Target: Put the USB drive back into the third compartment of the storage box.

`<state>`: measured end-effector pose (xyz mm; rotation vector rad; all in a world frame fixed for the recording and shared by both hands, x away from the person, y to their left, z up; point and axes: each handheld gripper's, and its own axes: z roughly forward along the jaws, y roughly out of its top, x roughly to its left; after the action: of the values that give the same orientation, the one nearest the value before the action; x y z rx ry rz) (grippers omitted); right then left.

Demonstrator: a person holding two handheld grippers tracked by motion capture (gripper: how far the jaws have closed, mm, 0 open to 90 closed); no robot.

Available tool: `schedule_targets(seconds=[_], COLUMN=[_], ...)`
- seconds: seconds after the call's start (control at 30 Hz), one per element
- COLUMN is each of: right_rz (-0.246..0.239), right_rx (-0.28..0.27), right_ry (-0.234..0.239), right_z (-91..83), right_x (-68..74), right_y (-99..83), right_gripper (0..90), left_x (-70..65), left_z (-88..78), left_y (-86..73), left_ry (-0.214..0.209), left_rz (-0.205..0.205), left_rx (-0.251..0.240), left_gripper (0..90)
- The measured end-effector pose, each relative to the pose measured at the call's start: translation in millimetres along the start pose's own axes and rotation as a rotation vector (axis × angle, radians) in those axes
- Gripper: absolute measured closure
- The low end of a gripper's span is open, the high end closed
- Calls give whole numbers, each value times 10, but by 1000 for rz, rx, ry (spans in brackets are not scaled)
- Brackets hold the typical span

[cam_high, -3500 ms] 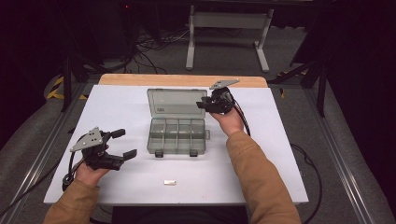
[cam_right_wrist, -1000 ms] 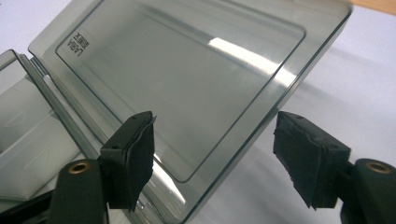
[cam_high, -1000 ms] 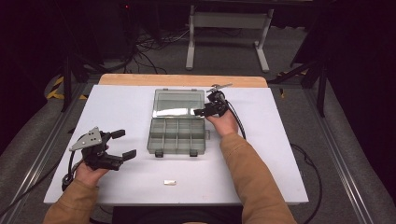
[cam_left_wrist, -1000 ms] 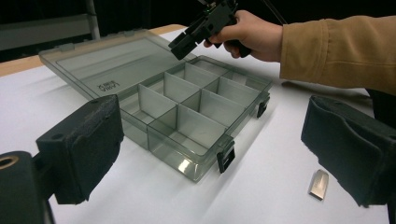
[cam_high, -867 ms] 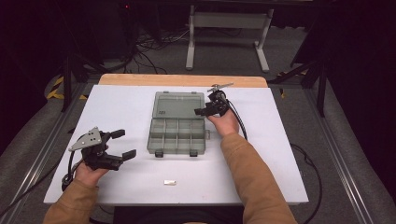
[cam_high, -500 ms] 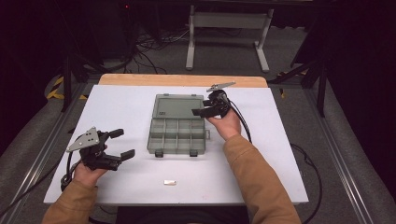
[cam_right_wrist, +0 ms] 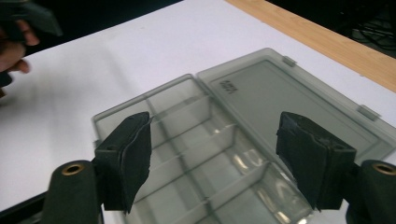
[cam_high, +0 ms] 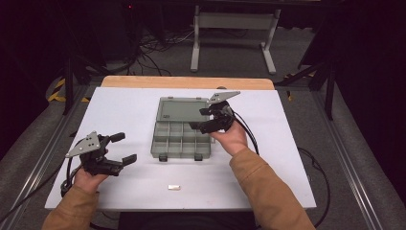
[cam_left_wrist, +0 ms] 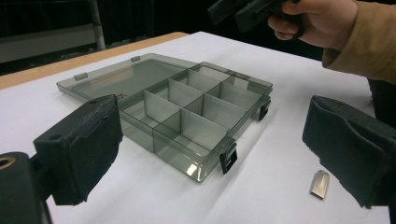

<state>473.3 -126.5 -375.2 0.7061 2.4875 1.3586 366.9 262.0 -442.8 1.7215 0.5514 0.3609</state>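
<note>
I see the organizer box (cam_high: 182, 128) lying open mid-table, lid flat toward the far edge, compartments bare. My right gripper (cam_high: 207, 118) hovers over the box's right side, jaws spread, just been opening a bit, nothing between them. My left gripper (cam_high: 122, 148) sits near the left edge, jaws wide, holding nothing. Small metal piece (cam_high: 174, 187) lies near the front edge.

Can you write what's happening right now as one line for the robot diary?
box: open, lid flat, compartments empty | right gripper: open, over box, holds nothing | left gripper: open, holds nothing | metal piece: on table
</note>
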Motion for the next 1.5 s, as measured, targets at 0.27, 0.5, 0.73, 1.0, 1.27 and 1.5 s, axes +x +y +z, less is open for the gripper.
schedule_targets(seconds=[0.27,0.5,0.73,1.0,1.27,1.5], right_rz=[-77,-119,-174,-216,-258,-264], right_rx=[0,12,56,112,200,267], right_ry=[67,130,163,197,223,242], right_z=[-58,-78,-55,-7,126,243], right_x=[333,553,718,856,996,1061], right_y=[-35,-69,-88,-124,-204,-298], right_gripper=[257,251,250,251,268,287], left_x=[-2,4,3,-8,-8,-13], left_z=[-42,-77,-71,-66,-60,-54], left_y=[-4,-7,-6,-8,-11,-14], left_ry=[36,30,38,36,36,33], left_rz=[3,-14,-7,-1,4,3], left_rx=[-5,-30,-18,-6,-7,-4], left_gripper=[48,37,32,27,27,27])
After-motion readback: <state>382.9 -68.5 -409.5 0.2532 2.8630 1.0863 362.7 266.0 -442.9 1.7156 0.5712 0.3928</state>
